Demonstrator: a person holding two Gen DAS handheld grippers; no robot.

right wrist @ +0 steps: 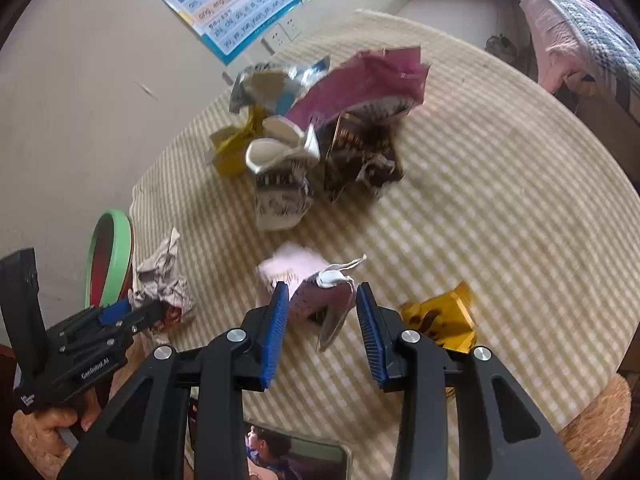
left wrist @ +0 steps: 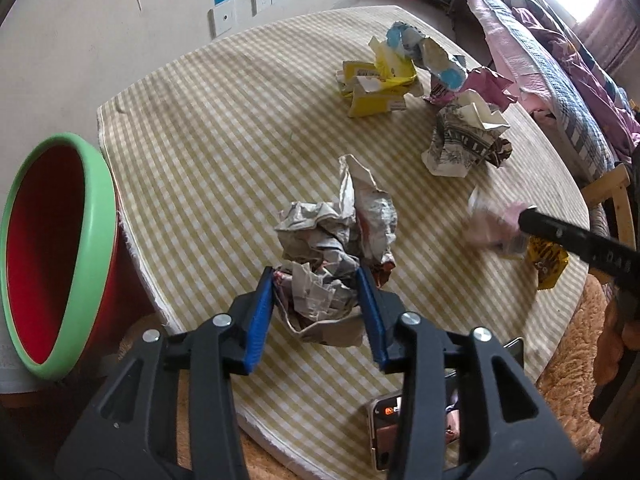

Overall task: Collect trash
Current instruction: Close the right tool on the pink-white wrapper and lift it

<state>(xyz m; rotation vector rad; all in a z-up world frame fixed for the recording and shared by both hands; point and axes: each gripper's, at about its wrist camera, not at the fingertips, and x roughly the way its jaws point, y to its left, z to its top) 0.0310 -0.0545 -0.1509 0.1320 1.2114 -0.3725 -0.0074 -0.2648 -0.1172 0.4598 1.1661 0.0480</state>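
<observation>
Where it lies, crumpled newspaper (left wrist: 332, 248) points upward.

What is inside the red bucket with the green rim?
The bucket sits beside the table's edge. Its visible inside is bare red wall, with no trash showing. The bottom lies beyond the rim in shadow, so anything lying there stays hidden.

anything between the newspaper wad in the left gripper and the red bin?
Nothing visible. The left gripper has its pads against the crumpled newspaper wad near the table's left edge. The red bin with the green rim stands open just off that edge, with only bare checked cloth between them.
</observation>
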